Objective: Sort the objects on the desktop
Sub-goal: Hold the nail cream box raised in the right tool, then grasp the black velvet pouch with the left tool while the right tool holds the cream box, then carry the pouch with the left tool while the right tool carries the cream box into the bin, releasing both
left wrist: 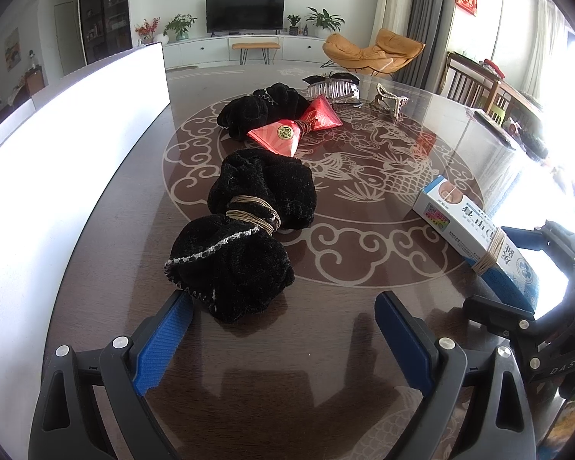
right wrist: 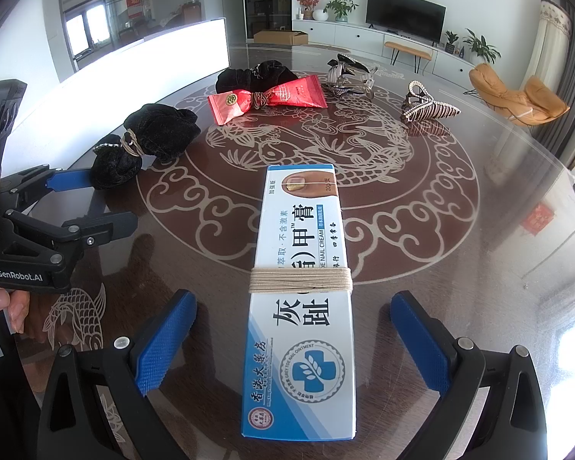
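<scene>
Left gripper (left wrist: 283,339) jaws spread wide, empty, just short of black velvet scrunchie (left wrist: 245,237) on tabletop (left wrist: 364,287). Right gripper (right wrist: 293,339) jaws released, straddling string-bound nail cream box (right wrist: 301,268), pads not touching.

On the counter (right wrist: 498,268) lie two black velvet scrunchies, near (right wrist: 142,149) and far (right wrist: 257,76); one red packet (right wrist: 266,97); two hair claws, clear (right wrist: 350,74) and pearl-trimmed (right wrist: 427,105); and one ointment box (right wrist: 303,295).

Bright living room — television (right wrist: 405,14) on white cabinet (right wrist: 364,36), orange lounge chair (left wrist: 372,51).
</scene>
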`<state>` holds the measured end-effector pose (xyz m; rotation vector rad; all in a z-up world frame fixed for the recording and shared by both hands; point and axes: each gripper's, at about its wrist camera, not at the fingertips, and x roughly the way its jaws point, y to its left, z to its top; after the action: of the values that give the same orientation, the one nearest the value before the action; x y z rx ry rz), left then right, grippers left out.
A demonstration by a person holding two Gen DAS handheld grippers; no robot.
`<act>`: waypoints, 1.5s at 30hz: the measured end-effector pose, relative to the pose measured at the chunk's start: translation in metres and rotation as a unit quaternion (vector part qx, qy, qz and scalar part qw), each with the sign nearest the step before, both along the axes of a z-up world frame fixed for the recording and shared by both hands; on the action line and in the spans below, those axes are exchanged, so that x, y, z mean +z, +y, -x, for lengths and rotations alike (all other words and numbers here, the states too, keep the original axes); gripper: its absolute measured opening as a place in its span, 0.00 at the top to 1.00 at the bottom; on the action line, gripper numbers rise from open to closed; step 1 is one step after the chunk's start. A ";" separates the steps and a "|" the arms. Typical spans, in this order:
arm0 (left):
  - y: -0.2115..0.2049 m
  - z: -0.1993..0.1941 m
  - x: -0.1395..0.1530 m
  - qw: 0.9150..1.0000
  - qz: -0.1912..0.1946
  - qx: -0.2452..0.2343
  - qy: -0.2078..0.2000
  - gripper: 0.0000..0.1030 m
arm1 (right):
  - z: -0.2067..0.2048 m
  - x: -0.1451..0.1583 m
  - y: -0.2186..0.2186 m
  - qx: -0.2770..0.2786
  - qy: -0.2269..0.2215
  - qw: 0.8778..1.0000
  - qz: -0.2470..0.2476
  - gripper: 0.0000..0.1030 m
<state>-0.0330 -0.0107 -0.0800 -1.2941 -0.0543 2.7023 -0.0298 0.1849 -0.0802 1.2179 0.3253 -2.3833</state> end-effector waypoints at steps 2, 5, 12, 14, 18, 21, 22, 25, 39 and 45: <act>-0.011 0.001 0.003 0.999 -0.034 0.007 -0.003 0.06 | 0.000 0.000 0.000 0.000 0.000 1.000 0.000 0.01; -0.018 0.007 0.015 0.999 -0.051 0.006 0.014 0.06 | 0.000 0.000 0.000 0.000 0.000 1.000 0.000 0.01; 0.012 0.072 0.026 0.992 0.088 -0.087 -0.013 0.06 | 0.000 0.000 0.000 0.000 -0.001 1.000 0.001 0.01; 0.009 0.079 0.021 0.990 0.102 -0.090 -0.024 0.06 | 0.000 0.000 0.000 0.001 -0.001 1.000 0.001 0.01; -0.005 0.063 0.032 0.989 0.031 -0.142 -0.021 0.06 | 0.000 0.000 0.000 0.002 -0.002 1.000 0.002 0.00; -0.006 0.046 0.029 0.969 -0.029 -0.230 -0.083 0.06 | 0.000 0.000 0.000 0.002 -0.002 1.000 0.002 0.00; -0.005 0.041 0.031 0.960 -0.050 -0.259 -0.096 0.06 | -0.001 0.000 0.000 0.002 -0.002 1.000 0.002 0.00; -0.009 0.041 0.051 0.969 -0.032 -0.243 -0.043 0.06 | -0.001 -0.001 0.000 0.002 -0.002 1.000 0.002 0.00; 0.010 0.082 0.012 0.979 0.001 -0.187 -0.075 0.65 | -0.001 -0.001 0.001 0.002 -0.002 1.000 0.002 0.00; -0.007 0.036 0.021 0.992 -0.031 -0.108 -0.056 0.67 | 0.000 0.003 0.014 0.002 -0.012 0.999 0.051 0.00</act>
<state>-0.0685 -0.0175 -0.0594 -1.3480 -0.0096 2.4276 -0.0302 0.1988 -0.0768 1.1966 0.1965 -2.3507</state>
